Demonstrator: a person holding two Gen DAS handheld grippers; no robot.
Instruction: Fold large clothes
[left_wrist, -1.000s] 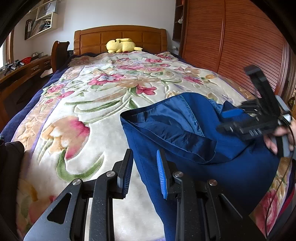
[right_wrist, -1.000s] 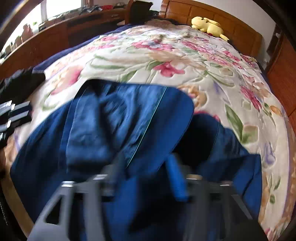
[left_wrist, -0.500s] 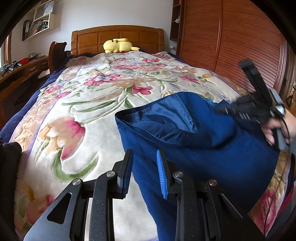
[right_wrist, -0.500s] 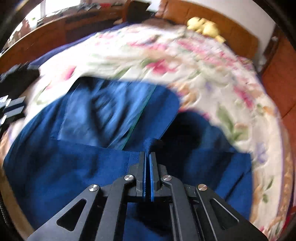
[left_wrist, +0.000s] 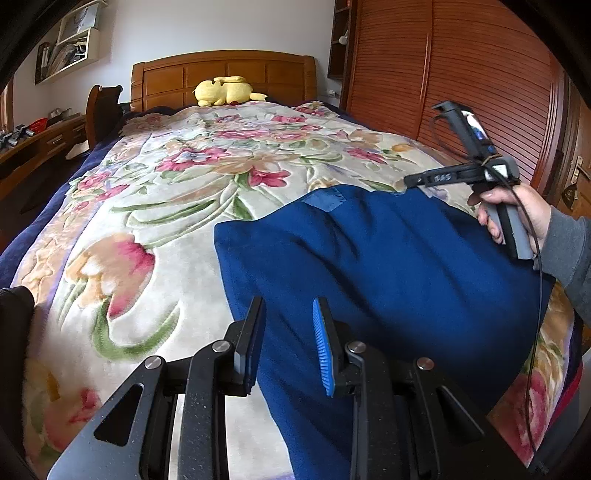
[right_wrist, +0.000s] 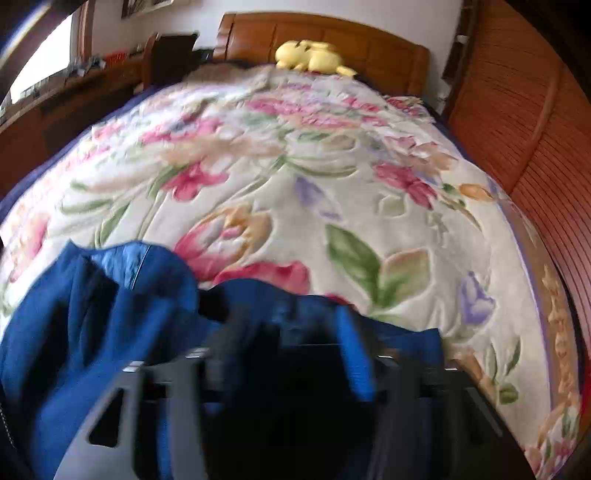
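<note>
A large dark blue garment (left_wrist: 369, 266) lies folded on the near right part of the floral bedspread (left_wrist: 177, 229); in the right wrist view the garment (right_wrist: 92, 332) shows a strip of shiny lining at its far left. My left gripper (left_wrist: 288, 339) hovers just over the garment's left edge, its pads apart and nothing pinched between them. A hand in a grey sleeve holds my right gripper (left_wrist: 406, 181) at the garment's far right corner. In its own blurred view the right gripper (right_wrist: 295, 339) has its jaws opening wide above the cloth, holding nothing.
A yellow plush toy (left_wrist: 225, 90) rests against the wooden headboard (left_wrist: 221, 74). Slatted wooden wardrobe doors (left_wrist: 461, 74) run along the right of the bed. A desk (left_wrist: 33, 147) and a chair stand on the left. Something black (left_wrist: 14, 317) lies at the bed's near left edge.
The right gripper shut on a flap of the garment, carried it across to the right, then opened and let go. The shiny lining is now covered in the left wrist view. The left gripper stayed put.
</note>
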